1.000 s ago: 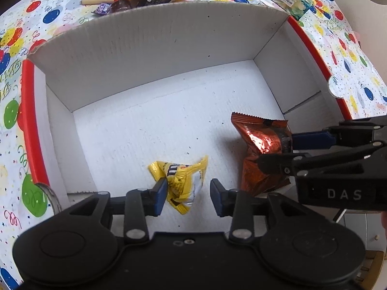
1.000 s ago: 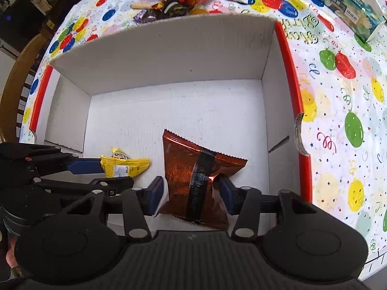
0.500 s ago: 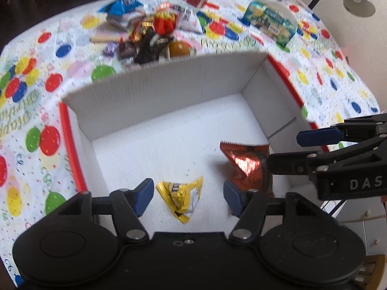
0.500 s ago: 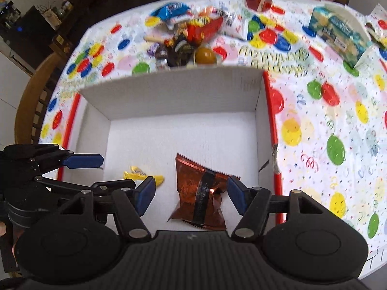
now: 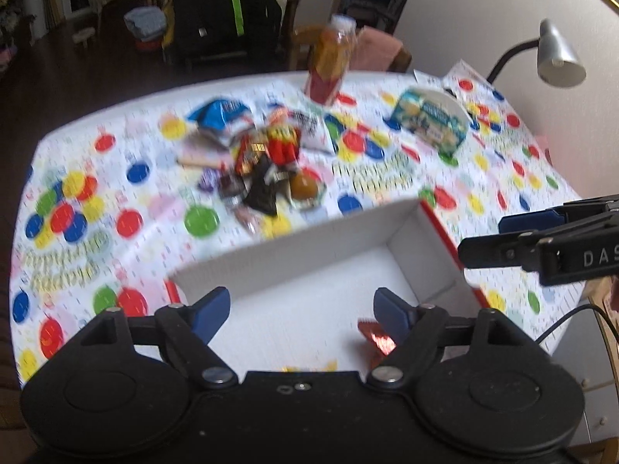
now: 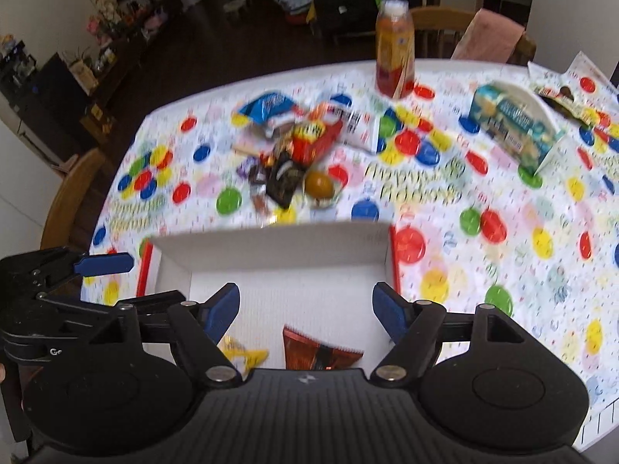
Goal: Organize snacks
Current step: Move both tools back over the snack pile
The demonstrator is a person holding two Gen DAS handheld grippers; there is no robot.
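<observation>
Right wrist view shows both tongs, right and left, spread apart and empty above the white box. Beyond it, the snack pile lies on the worktop: light, crinkly, slippery packets, probably best pinched at a sealed edge.

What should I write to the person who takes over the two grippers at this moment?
Left gripper: open, empty, above the near part of the white box.
Right gripper: open, empty, also above the box.
In the box: a yellow candy packet on the left and an orange-red foil snack bag on the right. These two are done.
Left to do: the pile of snacks on the balloon tablecloth beyond the box, including a blue bag.
The juice bottle and the tissue box also stand on the table.
</observation>
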